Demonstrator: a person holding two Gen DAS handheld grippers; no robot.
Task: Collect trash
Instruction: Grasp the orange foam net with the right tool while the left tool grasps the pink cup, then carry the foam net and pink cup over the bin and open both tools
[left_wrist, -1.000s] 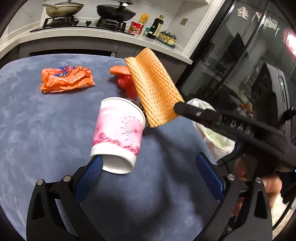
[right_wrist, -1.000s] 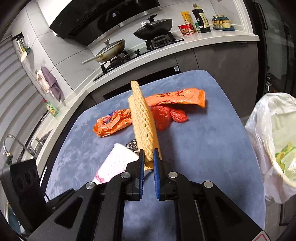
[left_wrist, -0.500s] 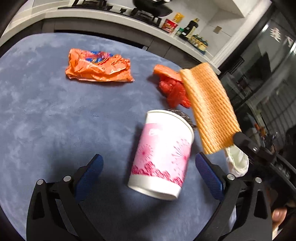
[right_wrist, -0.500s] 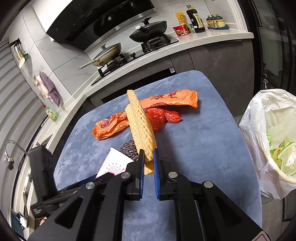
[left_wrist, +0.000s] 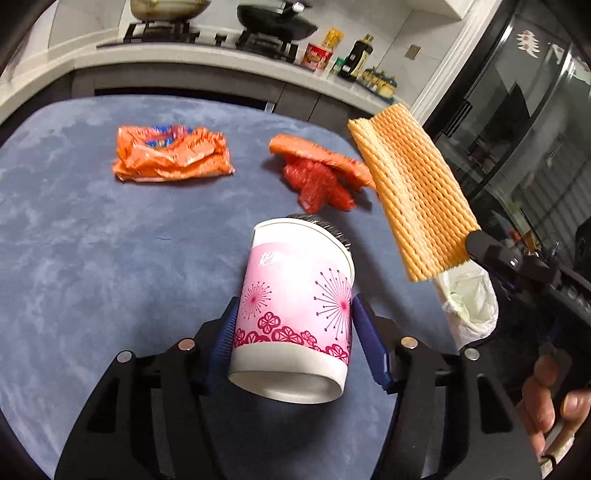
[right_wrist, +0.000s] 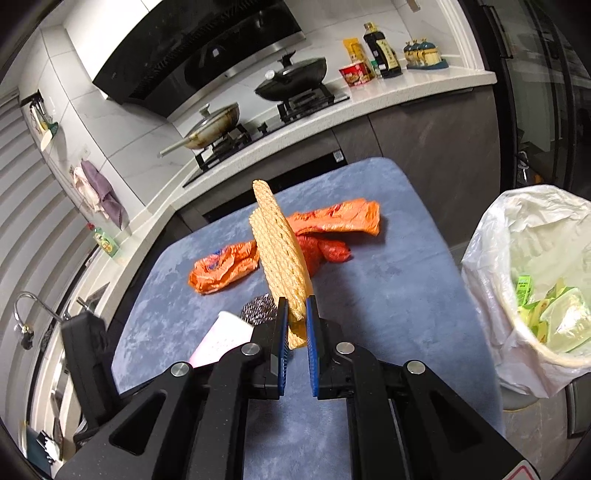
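A pink-and-white paper cup (left_wrist: 291, 273) lies on its side on the blue table (left_wrist: 92, 258). My left gripper (left_wrist: 294, 312) is closing around it, and both blue pads touch its sides. My right gripper (right_wrist: 296, 314) is shut on an orange foam net sleeve (right_wrist: 280, 254), held up above the table's right part (left_wrist: 413, 192). A steel scourer (right_wrist: 258, 310) sits just behind the cup's mouth. Farther back lie a crumpled orange wrapper (left_wrist: 170, 153), a red plastic bag (left_wrist: 317, 181) and a second orange wrapper (right_wrist: 340, 218) on top of it.
A bin lined with a white bag (right_wrist: 517, 258) stands off the table's right edge and holds green packets. A kitchen counter with a hob and pans (right_wrist: 291, 81) runs behind the table. A hand (left_wrist: 546, 398) grips the right tool.
The left gripper has moved forward onto the cup and its jaws have narrowed from wide open to touching the cup. The right gripper has carried the foam sleeve a little to the right.
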